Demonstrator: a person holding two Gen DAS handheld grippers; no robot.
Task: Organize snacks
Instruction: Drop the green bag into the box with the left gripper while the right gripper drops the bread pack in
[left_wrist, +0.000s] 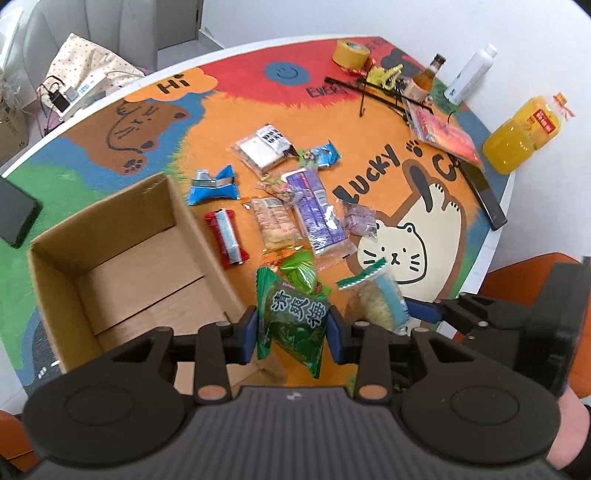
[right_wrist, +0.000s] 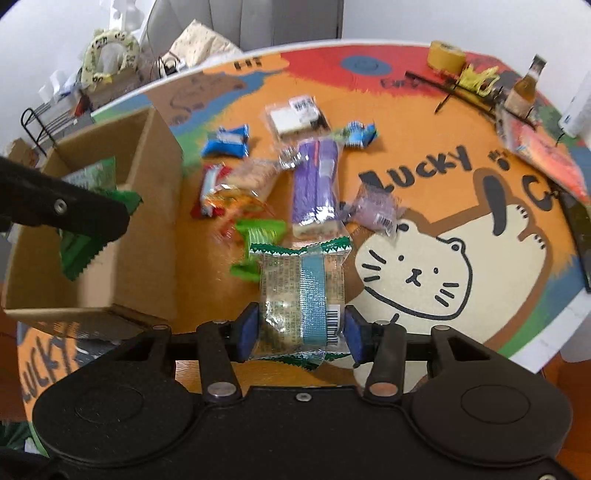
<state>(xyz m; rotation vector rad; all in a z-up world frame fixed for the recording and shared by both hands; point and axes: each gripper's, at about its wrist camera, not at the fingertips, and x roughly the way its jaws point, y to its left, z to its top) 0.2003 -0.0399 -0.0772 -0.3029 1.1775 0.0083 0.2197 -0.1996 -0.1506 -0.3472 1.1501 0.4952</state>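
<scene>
Both your grippers carry a snack above the cartoon-cat table mat (left_wrist: 406, 177). The left gripper (left_wrist: 293, 328) is clamped on a green plum packet (left_wrist: 295, 317), lifted just beside the near corner of the cardboard box (left_wrist: 48, 280); the right wrist view shows that packet hanging over the box's opening. The right gripper (right_wrist: 301, 328) has its pads pressed on a clear wrapped snack with a teal band (right_wrist: 303, 291), held above the mat, clear of the pile. The box looks empty in the left wrist view, so the sorting has, by appearances, barely begun. Still loose on the mat: a long purple packet (left_wrist: 317, 214), a blue packet (left_wrist: 212, 184), a red-and-blue bar (left_wrist: 225, 236), a cracker pack (left_wrist: 275, 221), a white pack (left_wrist: 262, 147) and several smaller sweets.
</scene>
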